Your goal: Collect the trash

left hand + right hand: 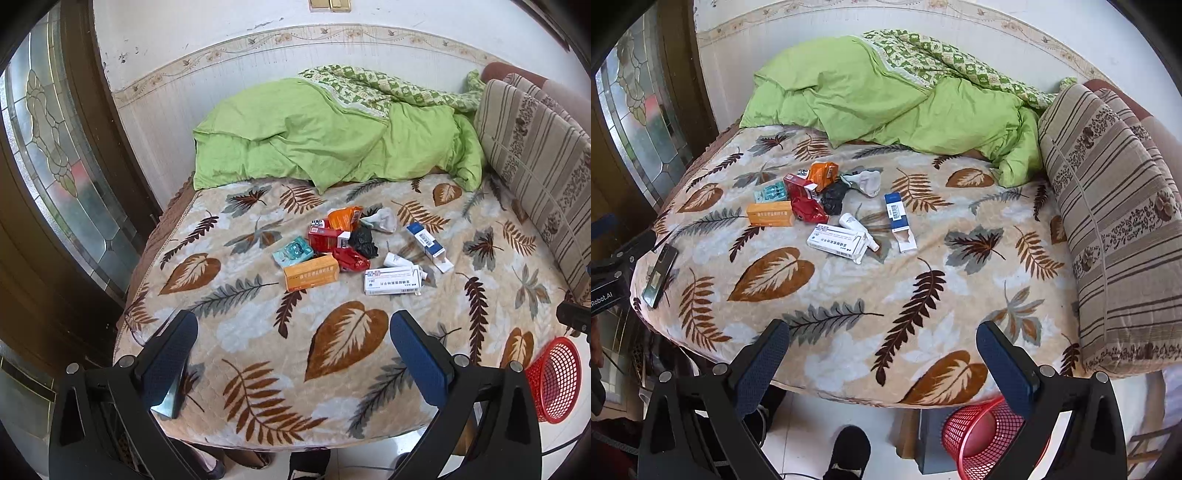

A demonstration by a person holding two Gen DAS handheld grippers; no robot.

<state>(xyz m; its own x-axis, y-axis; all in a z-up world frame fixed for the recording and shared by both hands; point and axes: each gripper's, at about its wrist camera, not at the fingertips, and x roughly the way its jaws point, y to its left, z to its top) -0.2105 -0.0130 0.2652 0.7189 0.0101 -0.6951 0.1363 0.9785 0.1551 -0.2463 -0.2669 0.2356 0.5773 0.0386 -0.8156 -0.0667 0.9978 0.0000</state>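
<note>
Trash (354, 251) lies in a loose cluster near the middle of the bed (258, 369), on a blanket printed with brown and grey leaves. In the cluster are an orange box (311, 272), a teal packet (293, 252) just behind it, a red box (327, 238), a crumpled red wrapper (351, 259), a black bag (364, 240), an orange packet (345, 217), a crumpled grey wad (382, 218), a long white box (391, 281) with a white tube (400, 261) touching it, and a blue and white box (428, 246) lying a little apart on the right.

Behind the cluster a rumpled green quilt (325, 140) is heaped against the wall, and striped cushions (535, 173) line the right side of the bed. A dark phone (660, 275) lies near the bed's left edge, close to the left gripper.

A red mesh basket (982, 437) stands on the floor beside the bed's near edge; nothing can be seen inside it. A dark shoe (849, 452) shows on the floor.

The left gripper (293, 354) and the right gripper (882, 354) both hover over the near edge of the bed, jaws spread wide and holding nothing, well apart from the cluster.
</note>
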